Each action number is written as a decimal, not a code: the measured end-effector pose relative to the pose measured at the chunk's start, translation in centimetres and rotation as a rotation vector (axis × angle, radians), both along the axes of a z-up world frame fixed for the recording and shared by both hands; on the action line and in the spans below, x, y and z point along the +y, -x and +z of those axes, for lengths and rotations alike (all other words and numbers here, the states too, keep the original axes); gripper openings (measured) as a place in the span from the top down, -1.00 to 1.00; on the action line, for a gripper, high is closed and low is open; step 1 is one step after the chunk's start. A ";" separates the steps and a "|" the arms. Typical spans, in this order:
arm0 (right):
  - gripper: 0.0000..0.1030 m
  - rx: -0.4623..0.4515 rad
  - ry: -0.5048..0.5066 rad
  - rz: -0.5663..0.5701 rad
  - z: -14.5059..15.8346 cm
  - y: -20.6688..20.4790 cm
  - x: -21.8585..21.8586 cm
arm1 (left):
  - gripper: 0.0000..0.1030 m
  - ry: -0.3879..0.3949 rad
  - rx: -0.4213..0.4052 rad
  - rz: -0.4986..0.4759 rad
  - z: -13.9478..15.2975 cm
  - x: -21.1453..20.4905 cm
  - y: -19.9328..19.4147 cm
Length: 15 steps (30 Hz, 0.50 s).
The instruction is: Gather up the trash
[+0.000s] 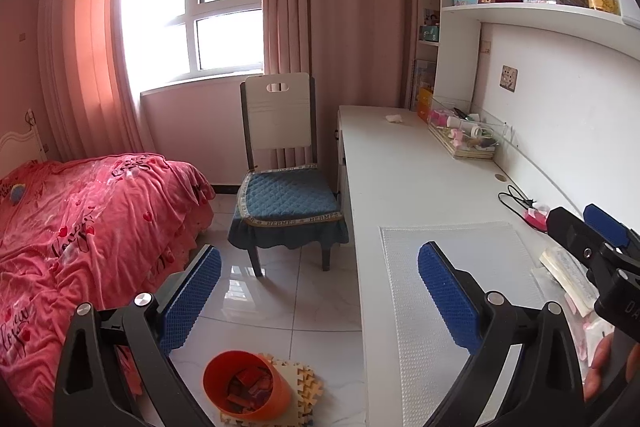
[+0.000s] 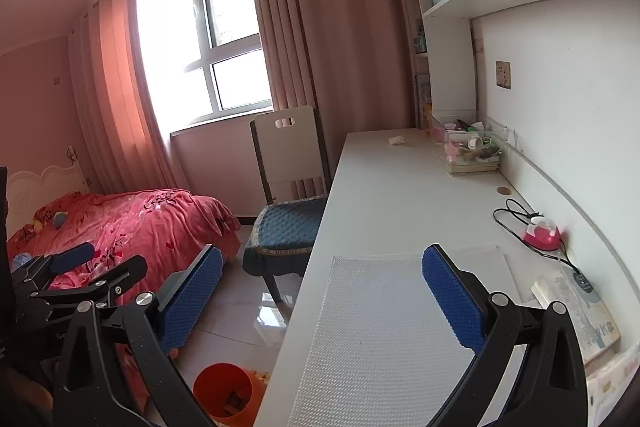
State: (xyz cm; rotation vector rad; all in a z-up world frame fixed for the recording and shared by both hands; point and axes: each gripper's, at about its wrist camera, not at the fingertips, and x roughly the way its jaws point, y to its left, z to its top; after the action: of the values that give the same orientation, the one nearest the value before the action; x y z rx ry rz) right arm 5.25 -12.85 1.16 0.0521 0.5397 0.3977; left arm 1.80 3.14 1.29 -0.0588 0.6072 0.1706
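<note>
A crumpled white paper scrap (image 1: 394, 118) (image 2: 397, 140) lies at the far end of the white desk (image 1: 400, 183), near the curtain. An orange bin (image 1: 246, 383) (image 2: 228, 393) stands on the floor beside the desk's near end, with red scraps inside. My left gripper (image 1: 320, 297) is open and holds nothing; it hangs over the desk's edge and the floor, above the bin. My right gripper (image 2: 322, 299) is also open and holds nothing, above the textured desk mat (image 2: 380, 327). Both are far from the scrap.
A chair with a blue cushion (image 1: 286, 195) stands at the desk. Left of it is a bed with a pink cover (image 1: 88, 227). A clear organiser box (image 1: 464, 135), a pink item with a black cable (image 2: 540, 233) and books (image 2: 580, 311) sit along the desk's wall side. Foam puzzle mats (image 1: 304, 383) lie under the bin.
</note>
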 end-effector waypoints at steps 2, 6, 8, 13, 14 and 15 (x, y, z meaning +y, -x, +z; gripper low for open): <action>-0.91 0.010 0.000 0.006 -0.2 -0.3 0.1 | -0.89 0.004 0.005 -0.001 -0.1 0.1 -0.1; -0.91 0.015 0.002 0.018 -0.3 -0.7 0.2 | -0.89 -0.001 0.011 0.000 -0.1 0.2 0.0; -0.91 0.014 0.003 0.021 -0.5 -0.7 0.2 | -0.89 -0.002 0.012 -0.001 -0.2 0.2 -0.1; -0.91 0.022 0.004 0.033 -1.0 -1.1 -0.3 | -0.89 -0.002 0.015 0.001 -0.3 0.3 0.1; -0.91 0.023 0.005 0.037 -1.0 -1.3 -0.4 | -0.89 -0.002 0.016 0.002 -0.4 0.3 0.2; -0.91 0.023 0.008 0.039 -1.0 -1.3 -0.3 | -0.89 0.002 0.018 -0.001 -0.3 0.4 0.3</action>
State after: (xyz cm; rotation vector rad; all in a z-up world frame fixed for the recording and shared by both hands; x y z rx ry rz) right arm 6.50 -13.18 0.16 0.0387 0.5661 0.4337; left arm 1.54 3.52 0.94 -0.0587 0.6251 0.1694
